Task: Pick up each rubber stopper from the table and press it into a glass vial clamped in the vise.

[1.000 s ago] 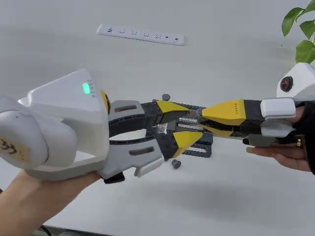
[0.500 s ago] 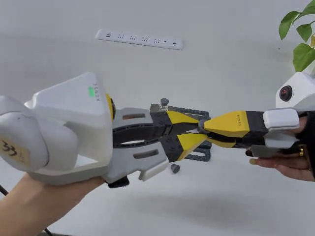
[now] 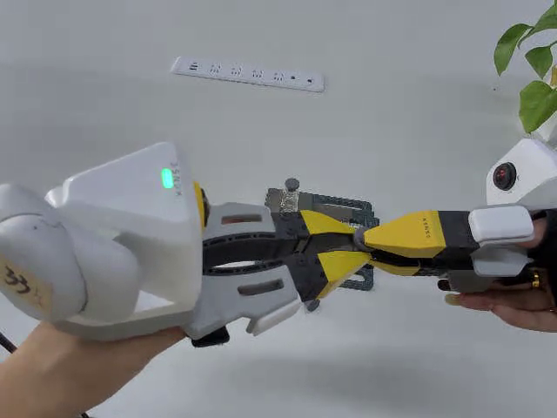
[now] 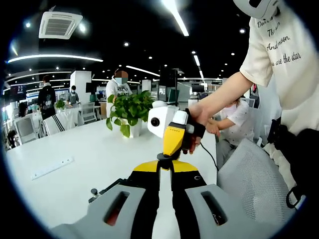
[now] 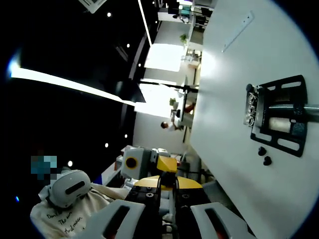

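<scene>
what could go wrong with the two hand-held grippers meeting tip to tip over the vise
1. The grey stopper sits at the very tips of the right hand-held gripper, right against the left hand-held gripper. It might slip out and fall.
2. Both appear to be just over the vise, so a bump could knock the glass vials clamped there.

- White table (image 3: 418, 122): plain top, spreading out beneath the left gripper (image 3: 352, 246).
- Power strip (image 3: 248, 74): lies flat, well beyond that gripper.
- Vise (image 3: 348, 209): black base directly under its jaws, partly hidden.
- Rubber stopper (image 3: 312, 306): loose, just beside the lower jaw.
- Potted plant (image 4: 130, 112): ahead of the jaws, well apart.
</scene>
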Action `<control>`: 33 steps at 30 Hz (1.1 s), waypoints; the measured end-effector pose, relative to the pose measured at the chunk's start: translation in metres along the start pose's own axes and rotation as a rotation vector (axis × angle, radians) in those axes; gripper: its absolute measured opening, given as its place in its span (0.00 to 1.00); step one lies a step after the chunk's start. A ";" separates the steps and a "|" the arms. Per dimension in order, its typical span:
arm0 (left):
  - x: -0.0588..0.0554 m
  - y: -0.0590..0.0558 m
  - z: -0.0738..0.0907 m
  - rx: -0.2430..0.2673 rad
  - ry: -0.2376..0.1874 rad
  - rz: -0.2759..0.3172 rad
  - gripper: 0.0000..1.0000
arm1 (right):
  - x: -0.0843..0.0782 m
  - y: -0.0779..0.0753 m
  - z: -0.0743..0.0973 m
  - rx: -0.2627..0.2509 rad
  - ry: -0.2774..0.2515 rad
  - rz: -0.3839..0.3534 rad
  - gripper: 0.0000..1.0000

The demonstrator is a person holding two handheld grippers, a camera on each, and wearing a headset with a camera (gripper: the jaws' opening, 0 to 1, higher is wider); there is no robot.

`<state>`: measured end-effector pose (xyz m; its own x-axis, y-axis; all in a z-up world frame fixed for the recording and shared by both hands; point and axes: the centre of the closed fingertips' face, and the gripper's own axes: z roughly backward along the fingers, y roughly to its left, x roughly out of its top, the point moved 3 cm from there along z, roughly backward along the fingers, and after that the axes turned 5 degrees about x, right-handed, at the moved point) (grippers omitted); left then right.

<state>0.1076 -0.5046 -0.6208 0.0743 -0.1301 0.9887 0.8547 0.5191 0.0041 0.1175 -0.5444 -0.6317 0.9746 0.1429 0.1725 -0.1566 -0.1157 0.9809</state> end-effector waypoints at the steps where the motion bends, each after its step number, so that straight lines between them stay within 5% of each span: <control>1: 0.000 0.000 0.000 -0.001 -0.002 0.002 0.04 | 0.000 0.000 0.000 0.001 0.002 -0.002 0.06; 13: -0.004 -0.002 0.001 -0.004 0.013 -0.028 0.03 | -0.005 -0.003 -0.002 -0.034 0.009 0.031 0.10; 20: -0.010 0.001 0.001 0.001 0.033 -0.009 0.03 | 0.004 -0.006 0.005 -0.083 0.008 0.165 0.14; 23: -0.013 0.002 0.001 0.004 0.050 0.004 0.03 | 0.001 -0.004 0.005 -0.140 0.081 0.260 0.18; 25: -0.018 0.004 0.000 0.006 0.072 0.020 0.03 | 0.002 -0.005 0.006 -0.211 0.153 0.419 0.25; 33: -0.030 0.001 0.000 -0.012 0.121 0.045 0.03 | 0.001 -0.006 0.012 -0.411 0.500 0.837 0.31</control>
<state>0.1061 -0.5007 -0.6508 0.1735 -0.2078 0.9627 0.8550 0.5170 -0.0425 0.1212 -0.5553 -0.6385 0.3690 0.5707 0.7335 -0.8813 -0.0358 0.4712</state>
